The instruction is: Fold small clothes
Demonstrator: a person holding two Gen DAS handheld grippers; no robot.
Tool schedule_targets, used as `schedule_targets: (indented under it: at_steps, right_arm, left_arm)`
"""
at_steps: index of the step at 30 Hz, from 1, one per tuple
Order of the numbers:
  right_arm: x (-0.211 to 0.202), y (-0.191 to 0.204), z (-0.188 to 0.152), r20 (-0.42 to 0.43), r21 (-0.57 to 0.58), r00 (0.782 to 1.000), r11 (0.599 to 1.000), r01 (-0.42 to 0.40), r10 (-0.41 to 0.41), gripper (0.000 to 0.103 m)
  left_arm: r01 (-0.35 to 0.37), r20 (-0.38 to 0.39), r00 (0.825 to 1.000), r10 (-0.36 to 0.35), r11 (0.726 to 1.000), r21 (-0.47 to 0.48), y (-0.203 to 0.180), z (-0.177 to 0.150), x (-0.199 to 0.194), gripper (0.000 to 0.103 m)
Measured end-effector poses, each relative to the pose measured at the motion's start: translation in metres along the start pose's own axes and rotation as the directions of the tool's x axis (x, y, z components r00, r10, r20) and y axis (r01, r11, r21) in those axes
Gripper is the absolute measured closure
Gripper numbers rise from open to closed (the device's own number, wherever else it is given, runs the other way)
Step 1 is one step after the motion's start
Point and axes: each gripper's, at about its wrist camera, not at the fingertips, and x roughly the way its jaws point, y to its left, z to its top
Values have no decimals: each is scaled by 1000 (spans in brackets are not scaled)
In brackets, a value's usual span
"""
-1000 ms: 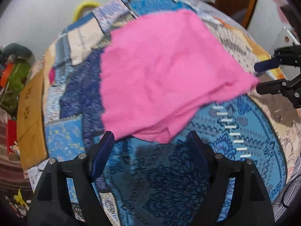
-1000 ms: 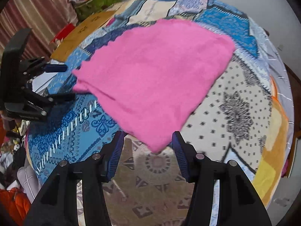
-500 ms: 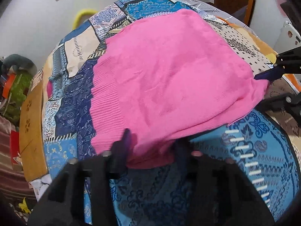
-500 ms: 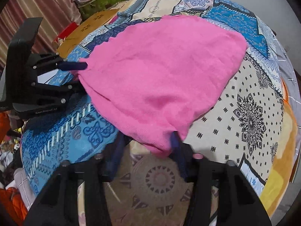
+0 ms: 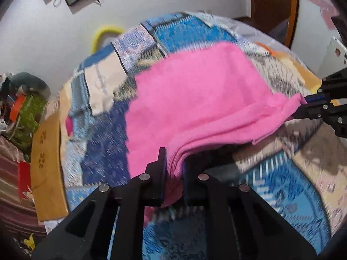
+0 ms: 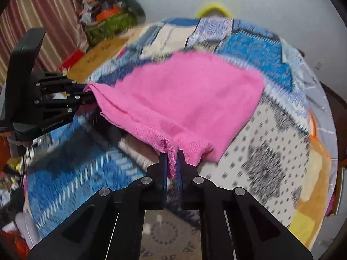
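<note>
Right wrist, pink cloth [image 6: 190,99] stretched sideways between tongs

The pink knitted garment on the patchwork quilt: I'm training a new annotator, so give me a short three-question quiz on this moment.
1. True or false: the left gripper and the right gripper each pinch a corner of the pink knitted garment.
2. Multiple choice: the garment's near edge is A) flat on the patchwork quilt, B) raised off it between the grippers, C) rolled into a ball.
3. Fill in: the looped object past the quilt's far edge, against the wall, is coloured ____.

Key: 1 true; 2 B; 3 yellow.
</note>
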Motion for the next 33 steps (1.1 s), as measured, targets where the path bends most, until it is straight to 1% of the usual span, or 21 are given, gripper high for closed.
schedule_targets:
  at_steps: [6,7,8,9,11,12,15,18,20,21,24,25,26,28,31,32,33]
  right_arm:
    - [-19,-19,32,98,46,995,999,28,-32,97]
    - [-22,-24,38,113,57,993,998,35,-41,97]
    - [-24,-29,42,123,68,991,997,38,-46,97]
    - [-25,-35,47,132,78,990,996,40,-50,97]
    - [-25,-46,57,147,98,988,994,43,-57,98]
    - [-23,-51,60,149,106,987,993,45,-61,98]
    - [-8,-62,67,132,115,988,991,61,-76,98]
    - [7,-72,66,107,123,991,990,67,-81,98]
    - [18,-81,66,96,143,993,988,61,-75,98]
    - [22,-85,65,91,156,993,986,55,-70,98]
    - [36,-94,60,66,186,996,981,48,-61,98]
    - [39,-95,59,57,190,997,981,48,-60,98]
    - [43,-97,57,46,196,997,980,46,-56,97]
    - [50,-100,52,26,213,999,976,38,-45,97]
    - [57,-108,45,12,259,1000,966,6,-9,96]
    - [57,-110,43,9,273,1000,962,-1,-1,95]
    - [58,-111,41,6,282,1000,959,-6,4,94]
  left_arm:
    - [-13,73,997,16,999,-38,14,51,-13,91]
    - [-24,87,996,27,999,-41,17,61,-13,96]
    - [-36,99,994,40,998,-45,20,68,-14,99]
    - [-44,112,992,50,997,-57,27,78,-14,99]
    - [-21,122,992,33,995,-95,38,93,-12,99]
    - [-2,120,993,17,992,-123,47,101,-8,99]
    - [8,101,995,9,986,-164,62,113,8,99]
    - [55,74,996,-42,981,-185,72,111,27,99]
    - [75,45,997,-68,978,-197,75,106,39,98]
    - [86,19,996,-84,976,-201,74,102,48,98]
    - [113,-60,990,-129,970,-213,72,88,72,86]
    - [118,-83,987,-138,969,-215,71,83,79,78]
    - [121,-106,983,-147,968,-219,71,78,85,67]
    - [145,-129,975,-179,960,-240,72,68,93,58]
    - [191,-137,961,-240,935,-299,77,56,100,57]
    - [206,-136,955,-262,922,-327,79,51,102,57]
    - [214,-134,953,-272,915,-341,80,48,103,57]
